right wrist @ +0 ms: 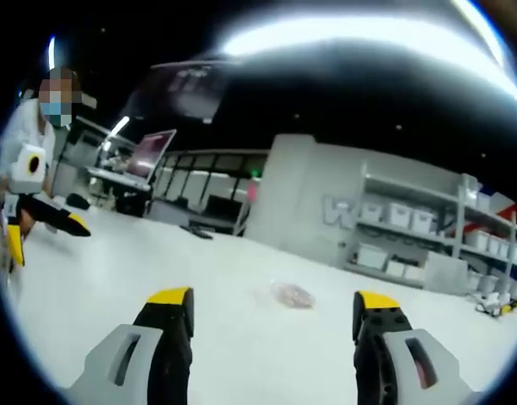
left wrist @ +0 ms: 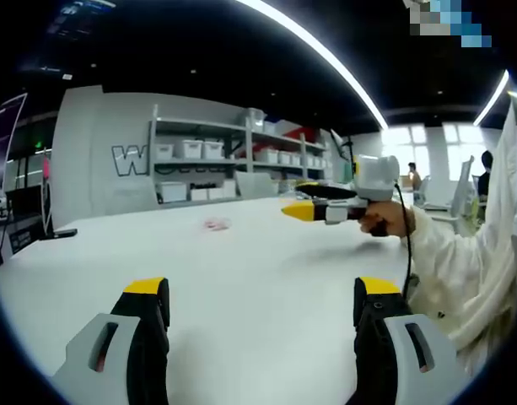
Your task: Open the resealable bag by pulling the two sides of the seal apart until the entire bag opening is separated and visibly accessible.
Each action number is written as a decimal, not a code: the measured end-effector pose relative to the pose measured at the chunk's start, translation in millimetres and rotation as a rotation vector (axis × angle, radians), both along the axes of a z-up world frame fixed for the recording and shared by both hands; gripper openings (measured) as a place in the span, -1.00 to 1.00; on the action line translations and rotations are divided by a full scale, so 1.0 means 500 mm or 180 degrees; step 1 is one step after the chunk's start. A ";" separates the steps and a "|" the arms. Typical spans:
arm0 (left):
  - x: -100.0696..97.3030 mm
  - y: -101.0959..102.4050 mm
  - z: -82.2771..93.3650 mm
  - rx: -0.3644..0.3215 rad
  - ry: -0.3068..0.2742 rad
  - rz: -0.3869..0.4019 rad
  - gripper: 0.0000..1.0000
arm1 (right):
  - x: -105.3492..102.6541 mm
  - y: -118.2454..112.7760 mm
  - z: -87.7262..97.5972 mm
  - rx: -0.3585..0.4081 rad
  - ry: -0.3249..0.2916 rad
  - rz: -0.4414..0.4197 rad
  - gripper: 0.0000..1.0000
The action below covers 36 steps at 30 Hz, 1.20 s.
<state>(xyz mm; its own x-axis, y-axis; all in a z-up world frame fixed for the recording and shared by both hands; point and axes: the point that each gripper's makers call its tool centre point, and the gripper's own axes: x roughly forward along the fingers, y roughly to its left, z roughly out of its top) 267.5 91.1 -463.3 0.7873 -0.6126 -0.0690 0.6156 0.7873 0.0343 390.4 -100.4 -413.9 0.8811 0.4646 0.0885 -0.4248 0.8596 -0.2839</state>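
Here the left gripper (left wrist: 262, 308) and right gripper (right wrist: 271, 316) both hover over the white table (left wrist: 241, 270), jaws apart and holding nothing. The bag (right wrist: 293, 294) lies flat ahead on the table, well apart from both.

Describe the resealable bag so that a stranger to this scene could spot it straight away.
Start at the big white table in front of the grey shelving with white bins. Out on the tabletop, well ahead of both grippers, lies the resealable bag: small, flat, clear plastic with pinkish contents. It is the one loose item on the bare white surface around it.
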 end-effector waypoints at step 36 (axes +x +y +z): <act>0.000 -0.002 0.000 -0.0023 0.0004 -0.0008 0.79 | -0.071 -0.069 0.001 -0.0043 0.0003 -0.0219 0.50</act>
